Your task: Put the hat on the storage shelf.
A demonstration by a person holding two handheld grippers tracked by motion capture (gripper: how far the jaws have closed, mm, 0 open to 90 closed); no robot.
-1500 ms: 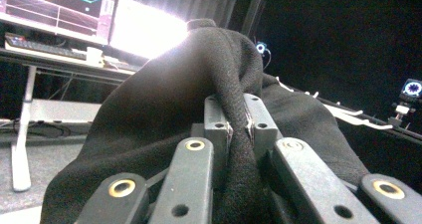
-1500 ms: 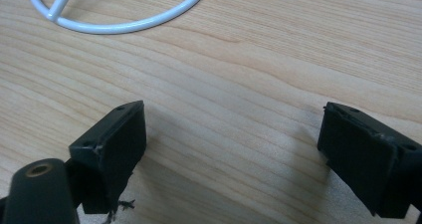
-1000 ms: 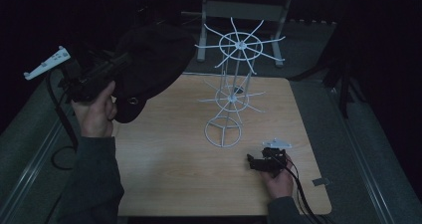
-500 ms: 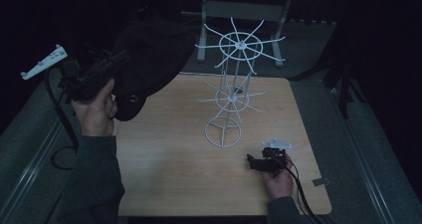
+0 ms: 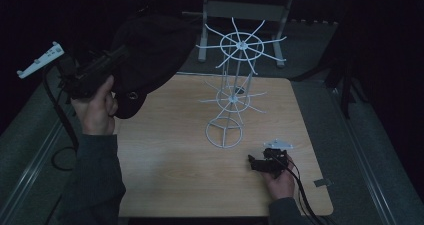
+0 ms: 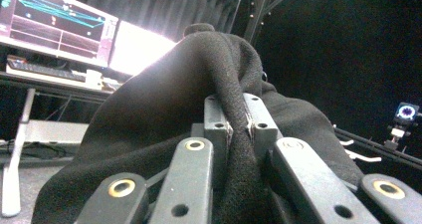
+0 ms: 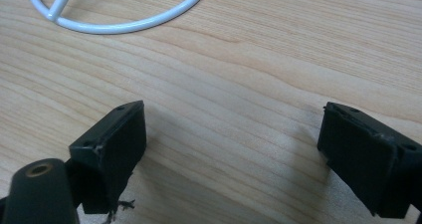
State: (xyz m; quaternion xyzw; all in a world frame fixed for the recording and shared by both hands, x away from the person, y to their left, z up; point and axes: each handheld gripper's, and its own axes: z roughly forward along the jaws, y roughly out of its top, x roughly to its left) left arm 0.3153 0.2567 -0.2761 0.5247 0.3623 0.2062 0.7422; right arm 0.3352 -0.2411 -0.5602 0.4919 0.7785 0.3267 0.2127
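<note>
A black cap [image 5: 150, 55] hangs in the air above the table's far left corner, held up by my left gripper [image 5: 117, 60], which is shut on a fold of its cloth. In the left gripper view the black cap [image 6: 164, 114] drapes over the jaws and its fold is pinched at my left gripper [image 6: 238, 124]. A white wire rack [image 5: 235, 85] with spoked rings stands mid-table on a round base [image 5: 224, 131]. My right gripper [image 5: 255, 162] rests low near the front right, open; in its own view my right gripper [image 7: 234, 149] has bare wood between its jaws, with the rack's base ring [image 7: 119, 15] beyond.
The wooden table [image 5: 175, 185] sits between dark grey floor strips. A grey frame [image 5: 245, 10] stands behind the table. A small grey tab [image 5: 321, 183] lies at the front right corner. Lit monitors [image 6: 54, 22] glow behind the cap in the left gripper view.
</note>
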